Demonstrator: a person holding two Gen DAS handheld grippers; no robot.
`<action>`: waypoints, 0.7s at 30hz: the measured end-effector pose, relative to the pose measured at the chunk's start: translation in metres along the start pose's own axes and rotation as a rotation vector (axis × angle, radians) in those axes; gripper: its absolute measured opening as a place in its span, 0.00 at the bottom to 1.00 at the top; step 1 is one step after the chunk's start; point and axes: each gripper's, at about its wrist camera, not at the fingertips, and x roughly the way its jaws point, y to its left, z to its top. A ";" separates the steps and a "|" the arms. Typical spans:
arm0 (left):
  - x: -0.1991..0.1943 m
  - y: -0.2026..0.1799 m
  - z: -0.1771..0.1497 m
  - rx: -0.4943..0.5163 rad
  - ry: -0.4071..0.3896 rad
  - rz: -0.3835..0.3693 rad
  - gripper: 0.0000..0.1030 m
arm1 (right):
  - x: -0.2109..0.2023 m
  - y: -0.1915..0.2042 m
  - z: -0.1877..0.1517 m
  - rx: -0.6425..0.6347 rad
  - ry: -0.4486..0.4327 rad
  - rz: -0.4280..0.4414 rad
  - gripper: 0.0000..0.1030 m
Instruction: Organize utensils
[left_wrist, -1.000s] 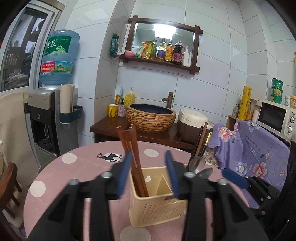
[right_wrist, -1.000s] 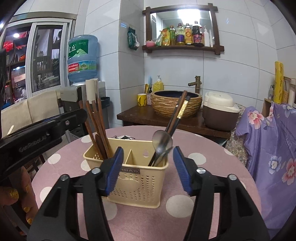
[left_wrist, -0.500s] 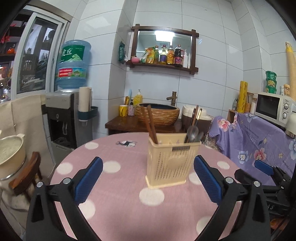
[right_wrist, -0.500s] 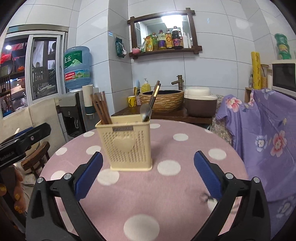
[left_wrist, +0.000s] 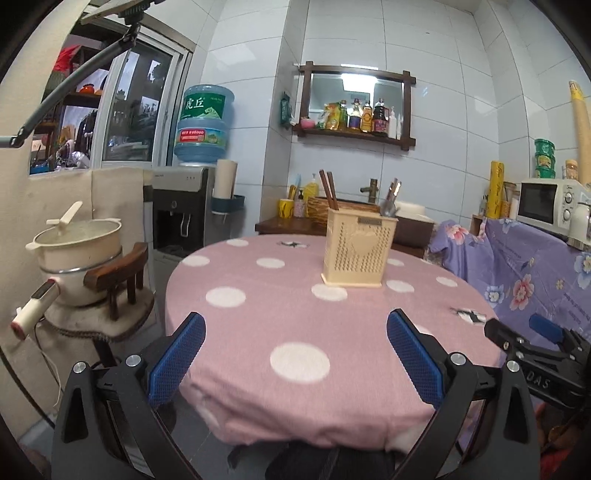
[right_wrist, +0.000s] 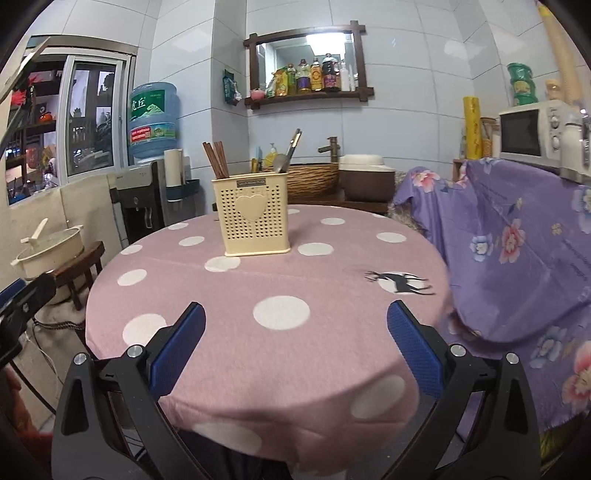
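A cream perforated utensil holder (left_wrist: 358, 251) (right_wrist: 253, 218) stands upright near the far side of the round pink polka-dot table (left_wrist: 295, 325) (right_wrist: 280, 332). Brown chopsticks (left_wrist: 328, 186) (right_wrist: 216, 159) stick out of its left compartment. A spoon and dark-handled utensils (left_wrist: 390, 201) (right_wrist: 288, 153) lean in its right compartment. My left gripper (left_wrist: 295, 347) hangs open over the table's near edge, well short of the holder, with nothing between its fingers. My right gripper (right_wrist: 295, 343) is likewise open and empty at the near edge. In the left wrist view the right gripper (left_wrist: 532, 339) shows at the right.
A small wooden stool (left_wrist: 118, 280) with a cream pot (left_wrist: 77, 240) stands left of the table. A purple floral cloth (right_wrist: 517, 240) covers furniture on the right, with a microwave (left_wrist: 546, 201) behind. A water dispenser (left_wrist: 184, 206) and a wooden counter with a woven basin (right_wrist: 314, 179) are beyond.
Both grippers opened wide off the utensil holder and pulled back toward the table's near edge. The holder now stands far ahead, alone on the table.
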 end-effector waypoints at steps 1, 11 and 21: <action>-0.007 -0.001 -0.005 0.000 0.007 -0.006 0.95 | -0.007 0.000 -0.002 -0.005 -0.008 -0.018 0.94; -0.045 -0.001 -0.015 -0.007 -0.052 -0.041 0.95 | -0.061 0.016 -0.012 -0.060 -0.067 0.014 0.94; -0.055 -0.006 -0.018 0.012 -0.072 -0.045 0.95 | -0.072 0.016 -0.012 -0.062 -0.091 0.026 0.94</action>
